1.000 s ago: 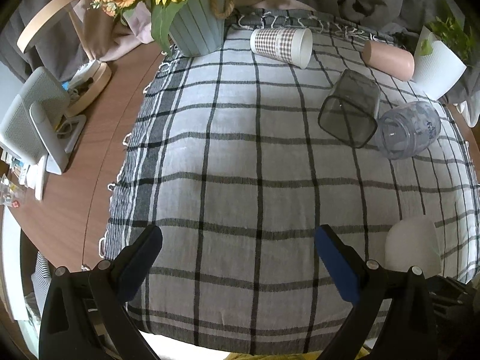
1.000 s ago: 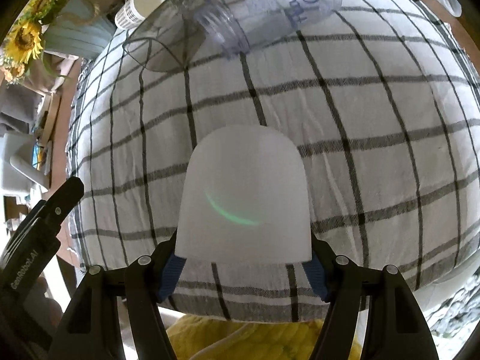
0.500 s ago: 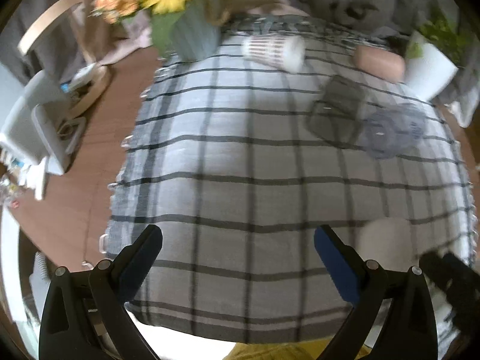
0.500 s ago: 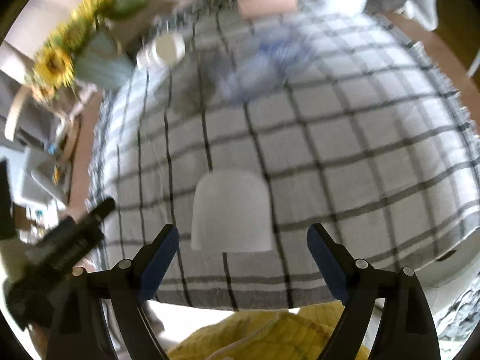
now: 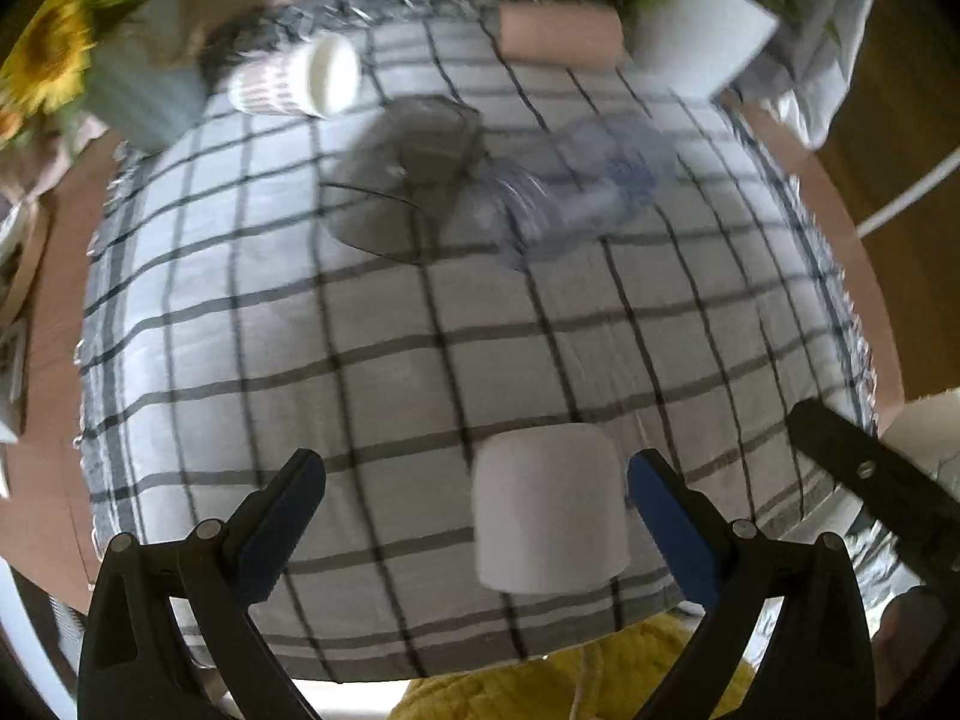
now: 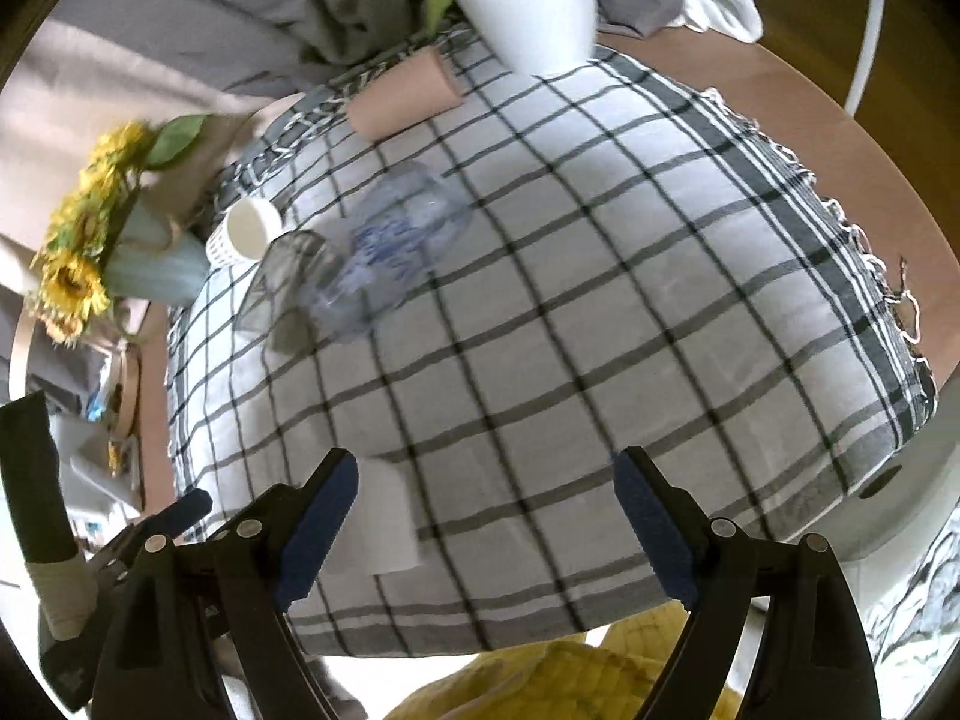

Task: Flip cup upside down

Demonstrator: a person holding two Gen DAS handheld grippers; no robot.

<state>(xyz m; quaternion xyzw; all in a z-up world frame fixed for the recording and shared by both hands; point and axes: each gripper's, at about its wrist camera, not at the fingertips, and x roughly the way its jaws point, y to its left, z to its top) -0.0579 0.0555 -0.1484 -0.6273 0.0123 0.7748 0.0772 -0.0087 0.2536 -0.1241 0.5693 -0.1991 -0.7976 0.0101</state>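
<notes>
A white frosted cup (image 5: 549, 507) stands upside down on the checked cloth (image 5: 420, 324) near the table's front edge. In the right wrist view it (image 6: 384, 525) shows partly behind the left finger. My left gripper (image 5: 477, 519) is open, its fingers wide apart, with the cup between them nearer the right finger and not touching. My right gripper (image 6: 486, 519) is open and empty, drawn back to the right of the cup.
Farther back lie a smoky grey tumbler (image 5: 402, 180), a clear printed cup (image 5: 588, 186), a checked paper cup (image 5: 294, 81) and a pink cup (image 5: 561, 33), all on their sides. A sunflower vase (image 6: 150, 258) and a white plant pot (image 6: 528, 0) stand at the back.
My right gripper opened, let go of the white cup and drew back to the right. My left gripper swung right, so the cup now sits between its open fingers.
</notes>
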